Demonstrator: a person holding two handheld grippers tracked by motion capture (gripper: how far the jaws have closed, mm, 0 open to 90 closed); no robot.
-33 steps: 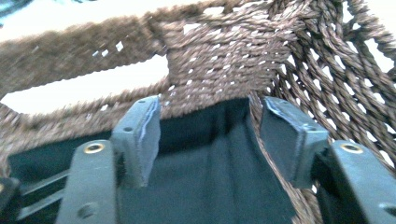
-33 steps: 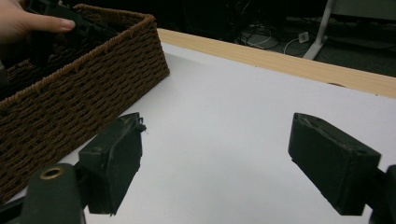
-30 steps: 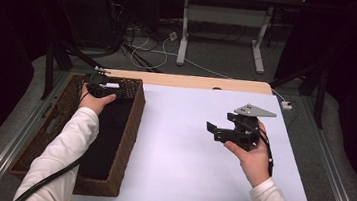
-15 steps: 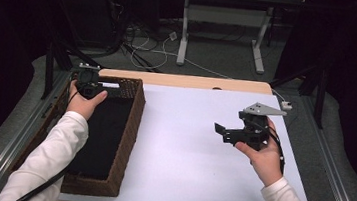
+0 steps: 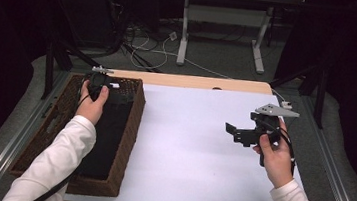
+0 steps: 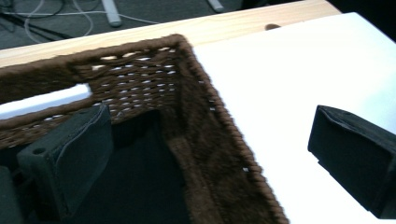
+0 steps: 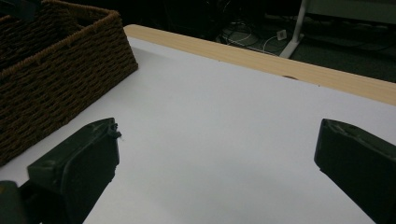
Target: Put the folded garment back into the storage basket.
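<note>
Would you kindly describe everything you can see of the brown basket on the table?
The basket is a long rectangular one of dark brown woven cord or wicker, with a thick braided rim and a slot handle cut in its far end wall. It stands upright at the left of the table, partly on the white sheet, long side running away from the person. Its inside looks dark; what lies there I cannot tell. The left gripper hangs open over its far end, not visibly touching it.

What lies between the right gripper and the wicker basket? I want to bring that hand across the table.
Nothing visible. The right gripper, jaws open and empty, is held above the white sheet, and the stretch of sheet between it and the wicker basket is bare. The left gripper is above the basket's far end.
</note>
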